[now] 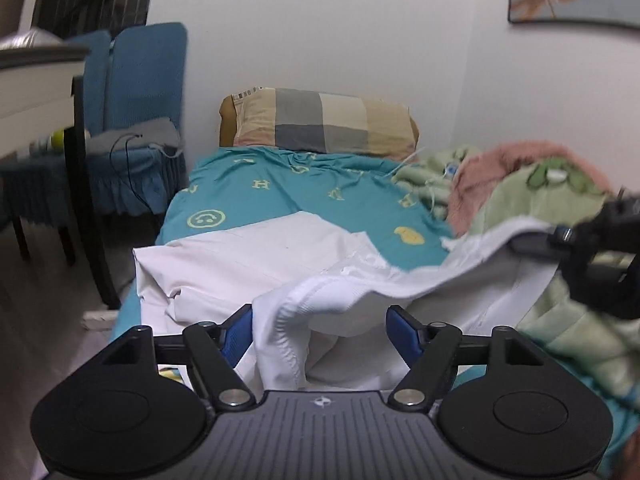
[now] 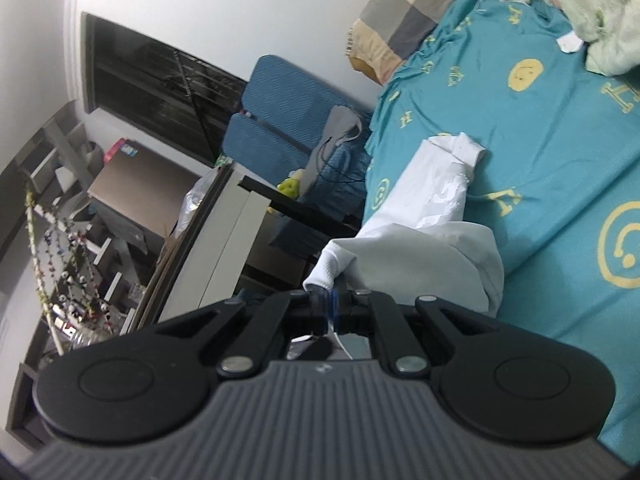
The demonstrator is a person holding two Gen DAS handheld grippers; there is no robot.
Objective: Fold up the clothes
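Here the left gripper [image 1: 320,330] gapes wide around the white garment [image 1: 248,264]; right gripper [image 2: 331,308] pinches its blurred hem.

Left wrist looking low along the bed [image 1: 280,192] toward the pillow [image 1: 320,124]. Right wrist rolled sideways, facing the bedside. Both sharing white garment [image 1: 256,256] [image 2: 436,216].
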